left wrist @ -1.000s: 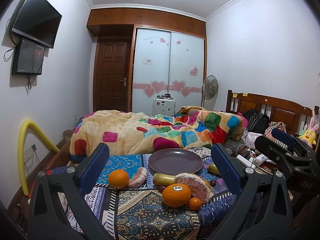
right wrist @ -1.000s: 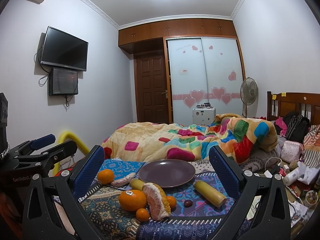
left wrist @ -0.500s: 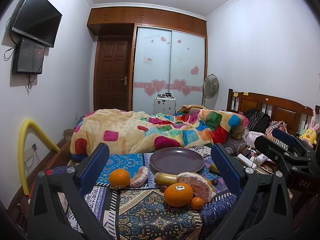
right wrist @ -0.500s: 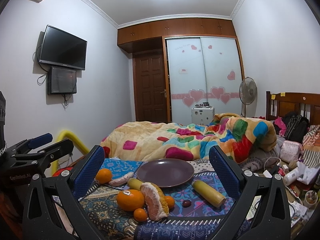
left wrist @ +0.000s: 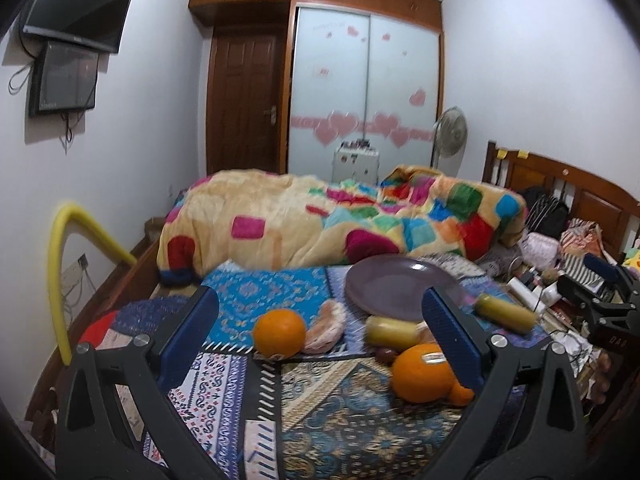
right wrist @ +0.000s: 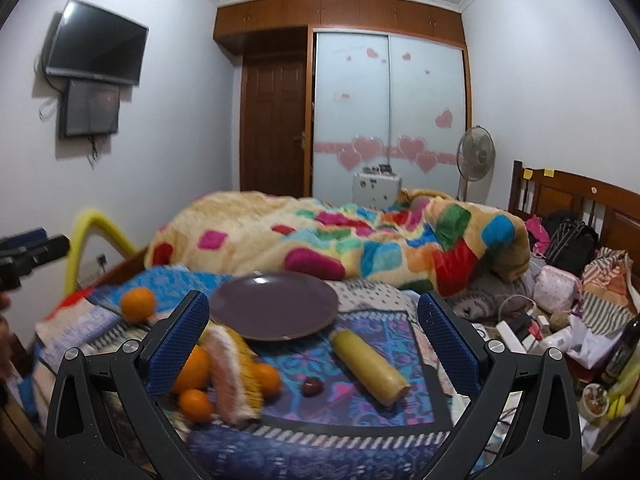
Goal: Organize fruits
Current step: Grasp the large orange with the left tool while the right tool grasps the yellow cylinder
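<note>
Both claws released, left gripper [left wrist: 320, 322] and right gripper [right wrist: 313, 326]. Smooth yellow cylinder [right wrist: 370, 367] lies just right of round purple plate [right wrist: 274, 306], long axis angled away from the plate's rim.

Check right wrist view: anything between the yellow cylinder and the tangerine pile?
One small dark fruit on the cloth, between yellow cylinder and tangerine pile; right wrist view.

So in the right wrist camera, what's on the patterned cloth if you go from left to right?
Lone orange → peeled pomelo piece → small dark fruit → long yellow fruit.
</note>
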The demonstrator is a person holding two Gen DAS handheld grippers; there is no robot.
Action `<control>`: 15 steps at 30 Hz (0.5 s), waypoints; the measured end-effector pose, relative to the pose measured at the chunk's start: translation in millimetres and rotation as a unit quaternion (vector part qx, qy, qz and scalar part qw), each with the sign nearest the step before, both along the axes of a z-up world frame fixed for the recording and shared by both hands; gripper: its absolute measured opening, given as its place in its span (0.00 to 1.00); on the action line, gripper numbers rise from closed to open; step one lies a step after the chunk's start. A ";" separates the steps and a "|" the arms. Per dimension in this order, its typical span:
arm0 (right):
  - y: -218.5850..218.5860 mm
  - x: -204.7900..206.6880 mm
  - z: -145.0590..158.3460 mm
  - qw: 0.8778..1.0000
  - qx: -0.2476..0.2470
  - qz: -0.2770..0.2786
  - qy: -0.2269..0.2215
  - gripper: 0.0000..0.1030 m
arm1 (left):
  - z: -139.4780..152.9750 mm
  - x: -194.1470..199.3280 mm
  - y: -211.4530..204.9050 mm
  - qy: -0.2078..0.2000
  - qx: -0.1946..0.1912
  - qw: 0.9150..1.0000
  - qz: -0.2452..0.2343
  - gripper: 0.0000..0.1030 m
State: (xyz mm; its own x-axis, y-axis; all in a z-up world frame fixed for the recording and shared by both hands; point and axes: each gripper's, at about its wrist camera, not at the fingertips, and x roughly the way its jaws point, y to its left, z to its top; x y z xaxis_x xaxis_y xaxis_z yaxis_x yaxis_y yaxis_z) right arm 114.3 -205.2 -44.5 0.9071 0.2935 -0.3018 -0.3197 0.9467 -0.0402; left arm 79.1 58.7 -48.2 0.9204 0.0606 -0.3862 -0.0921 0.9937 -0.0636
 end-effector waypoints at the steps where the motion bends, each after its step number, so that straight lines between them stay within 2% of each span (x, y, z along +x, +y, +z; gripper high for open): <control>1: -1.6 4.1 -2.4 1.000 -0.006 -0.003 0.005 1.00 | -4.0 6.9 4.3 0.010 -0.002 1.000 0.000 1.00; 5: -8.3 25.3 -13.2 0.999 -0.029 -0.004 0.034 1.00 | -20.5 30.8 23.2 0.047 -0.007 0.999 0.004 0.99; 8: -13.3 40.5 -20.6 0.997 -0.047 -0.004 0.053 1.00 | -33.5 48.7 31.4 0.075 -0.003 0.997 0.006 0.92; 13: -19.1 66.8 -33.0 0.994 -0.057 0.007 0.093 1.00 | -57.7 77.4 41.9 0.124 -0.002 0.992 0.003 0.86; 15: -21.9 74.9 -39.1 0.992 -0.064 0.010 0.111 0.95 | -64.7 85.5 46.1 0.136 -0.007 0.991 0.001 0.84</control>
